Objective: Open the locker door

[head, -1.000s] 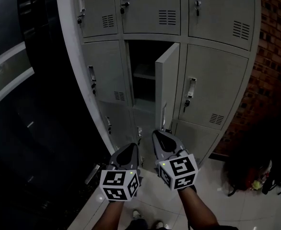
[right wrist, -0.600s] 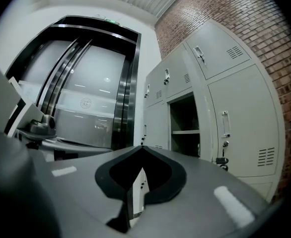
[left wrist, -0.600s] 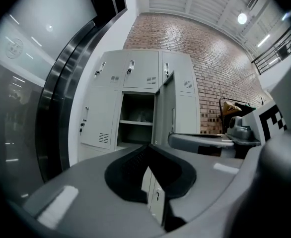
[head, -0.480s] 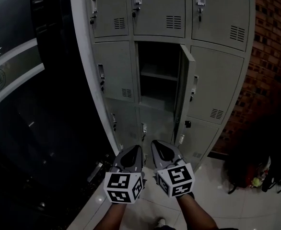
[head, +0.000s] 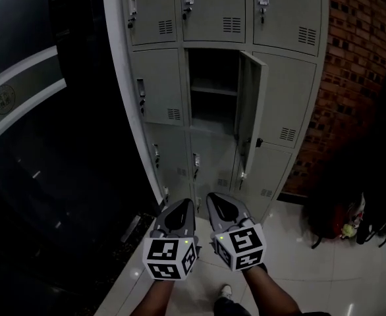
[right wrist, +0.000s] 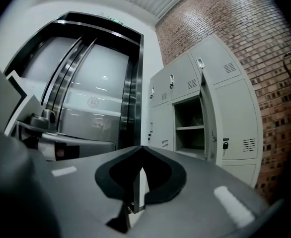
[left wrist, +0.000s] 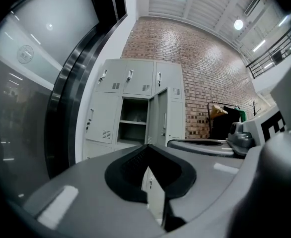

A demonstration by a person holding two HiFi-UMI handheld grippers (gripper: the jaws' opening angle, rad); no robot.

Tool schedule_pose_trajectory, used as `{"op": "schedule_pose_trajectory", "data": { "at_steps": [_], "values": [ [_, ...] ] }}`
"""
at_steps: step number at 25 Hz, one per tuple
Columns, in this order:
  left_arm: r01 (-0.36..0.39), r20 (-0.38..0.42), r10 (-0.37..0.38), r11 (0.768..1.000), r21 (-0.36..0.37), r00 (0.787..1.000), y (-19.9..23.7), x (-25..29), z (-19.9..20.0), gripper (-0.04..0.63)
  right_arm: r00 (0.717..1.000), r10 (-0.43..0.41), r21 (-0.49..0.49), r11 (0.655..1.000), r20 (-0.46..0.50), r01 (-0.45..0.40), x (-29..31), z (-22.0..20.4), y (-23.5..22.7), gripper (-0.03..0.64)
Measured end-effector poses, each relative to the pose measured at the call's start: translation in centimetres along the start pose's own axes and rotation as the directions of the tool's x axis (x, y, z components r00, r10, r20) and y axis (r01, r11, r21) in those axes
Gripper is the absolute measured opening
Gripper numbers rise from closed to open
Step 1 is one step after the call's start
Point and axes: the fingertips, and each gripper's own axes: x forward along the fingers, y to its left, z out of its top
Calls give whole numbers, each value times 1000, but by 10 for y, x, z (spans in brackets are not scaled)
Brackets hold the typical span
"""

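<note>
The grey locker bank (head: pixel 160 84) stands ahead. Its middle door (head: pixel 249 107) hangs wide open, swung to the right on its hinges. The open compartment (head: pixel 213 91) is dark, with one shelf inside. Both grippers hover low in the head view, well short of the lockers and touching nothing. My left gripper (head: pixel 180 209) is shut and empty, and so is my right gripper (head: pixel 219 203) beside it. The left gripper view shows the open door (left wrist: pixel 159 117) beyond the closed tips (left wrist: pixel 148 150). The right gripper view shows the compartment (right wrist: pixel 189 128) past its closed tips (right wrist: pixel 141 150).
A brick wall (head: pixel 358 64) runs along the right. Dark bags (head: pixel 351 222) lie on the pale tiled floor (head: pixel 292 268) at the right. A dark curved glass and metal wall (head: pixel 41 143) fills the left. The person's shoe (head: pixel 224 291) shows below.
The locker door has swung from half open to wide open. Both grippers have drawn back from it, and the view has pulled away from the lockers.
</note>
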Motion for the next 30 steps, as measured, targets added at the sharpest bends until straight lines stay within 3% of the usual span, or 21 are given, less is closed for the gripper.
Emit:
{"op": "schedule_pose_trajectory", "data": {
  "at_steps": [16, 30],
  "values": [
    [41, 15, -41, 999, -21, 999, -54, -131, -11, 6, 1000, -24, -22, 999, -17, 24, -121, -2, 88, 12],
    [33, 27, -33, 999, -17, 999, -101, -159, -9, 6, 1000, -18, -40, 999, -2, 18, -176, 7, 91, 12]
  ]
}}
